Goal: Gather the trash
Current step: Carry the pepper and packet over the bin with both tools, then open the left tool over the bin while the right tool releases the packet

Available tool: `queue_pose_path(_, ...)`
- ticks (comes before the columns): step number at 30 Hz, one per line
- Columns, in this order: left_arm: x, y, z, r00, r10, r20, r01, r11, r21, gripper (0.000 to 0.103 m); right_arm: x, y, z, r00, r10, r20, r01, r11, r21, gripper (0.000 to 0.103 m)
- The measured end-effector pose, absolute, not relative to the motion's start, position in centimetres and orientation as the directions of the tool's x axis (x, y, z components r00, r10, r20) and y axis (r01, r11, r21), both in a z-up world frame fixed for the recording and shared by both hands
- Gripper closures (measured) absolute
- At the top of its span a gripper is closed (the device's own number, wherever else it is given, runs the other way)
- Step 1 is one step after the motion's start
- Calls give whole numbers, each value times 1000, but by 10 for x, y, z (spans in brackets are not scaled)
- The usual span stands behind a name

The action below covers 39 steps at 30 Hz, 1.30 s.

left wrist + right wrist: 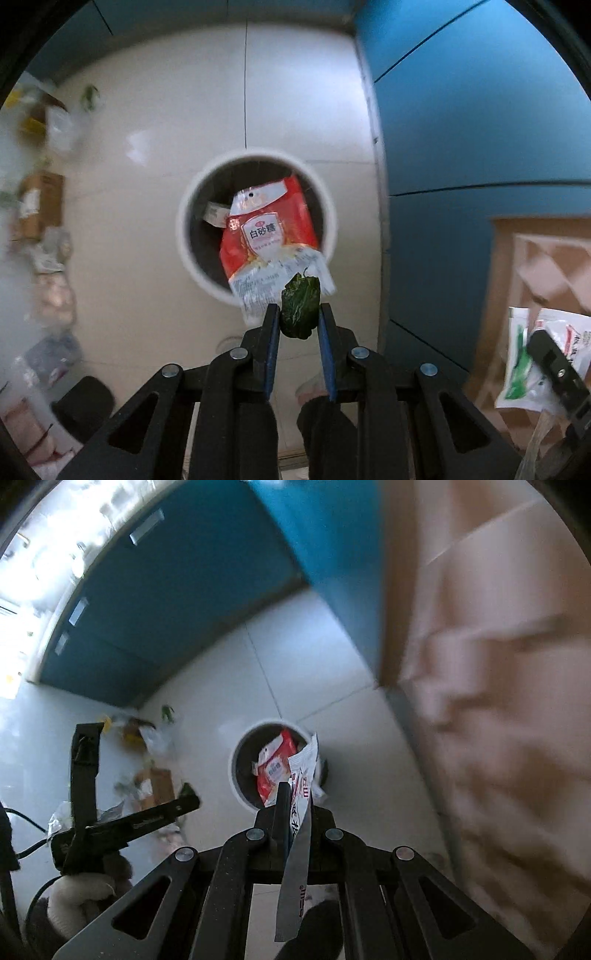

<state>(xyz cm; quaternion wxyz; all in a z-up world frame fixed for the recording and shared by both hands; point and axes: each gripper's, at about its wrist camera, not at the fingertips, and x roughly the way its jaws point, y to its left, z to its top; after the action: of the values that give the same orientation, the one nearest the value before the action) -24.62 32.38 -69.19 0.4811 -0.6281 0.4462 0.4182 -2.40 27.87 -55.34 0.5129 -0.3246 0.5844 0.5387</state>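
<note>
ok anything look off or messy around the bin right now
Yes. The red sugar bag sticks out over the white bin's rim instead of sitting inside. Loose wrappers and a small cardboard box lie scattered on the floor tiles left of the bin.

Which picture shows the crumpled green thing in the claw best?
The left wrist view. There the crumpled green scrap sits big and sharp, pinched between the left claw's blue pads, above the white bin. In the right wrist view only a small dark green bit peeks past that claw's tip, too tiny to make out.
</note>
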Motion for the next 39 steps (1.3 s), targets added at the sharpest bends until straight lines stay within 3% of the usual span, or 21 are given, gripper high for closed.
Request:
queue_pose_path(5,-268,340,-819,316,-268,-910,-942,-205,-266,85,-65,323,-693,-292,69,-954,-930,211,300,99)
queue_pose_path(9,-288,345,-869,344,-319,-883,-929,-253,-270,82,-81,347,-772,-306,10,-952,-930,209,301,99)
queue_pose_path(11,-297,345,-873,329,-302,-895,-933,-249,-259,62,-87,358,-802,-305,-21,-952,-933,205,295,99)
queue_pose_path(12,-305,344,-871,326,-284,-902,-932,-254,-257,32,-90,362,-814,-298,-31,-954,-936,205,286,98)
queue_pose_path(13,-312,343,-867,321,-263,-910,-932,-258,-254,16,-95,367,-828,-303,-50,-952,-937,196,289,98)
queue_pose_path(16,-331,339,-853,307,-233,-923,-931,-277,-239,14,-104,377,-854,-305,-93,-948,-940,186,284,98)
queue_pose_path(18,-340,337,-845,280,-220,-934,-938,-269,-218,5,-110,379,-859,-294,-110,-950,-947,172,273,97)
queue_pose_path(21,-353,332,-831,222,-187,-957,-952,-255,-171,3,-124,382,-874,-278,-157,-948,-955,152,255,89)
queue_pose_path(23,-356,332,-823,205,-175,-963,-954,-255,-157,3,-130,381,-877,-270,-178,-946,-958,143,247,54)
queue_pose_path(25,-360,328,-816,183,-161,-970,-957,-255,-139,3,-135,379,-877,-273,-180,-945,-958,137,250,40)
queue_pose_path(33,-356,316,-788,96,-102,-990,-972,-225,-71,3,-140,364,-850,-260,-161,-952,-963,119,243,36)
queue_pose_path(39,-340,299,-734,22,-33,-999,-980,-196,-15,3,-137,344,-791,-171,-75,-982,-985,47,168,11)
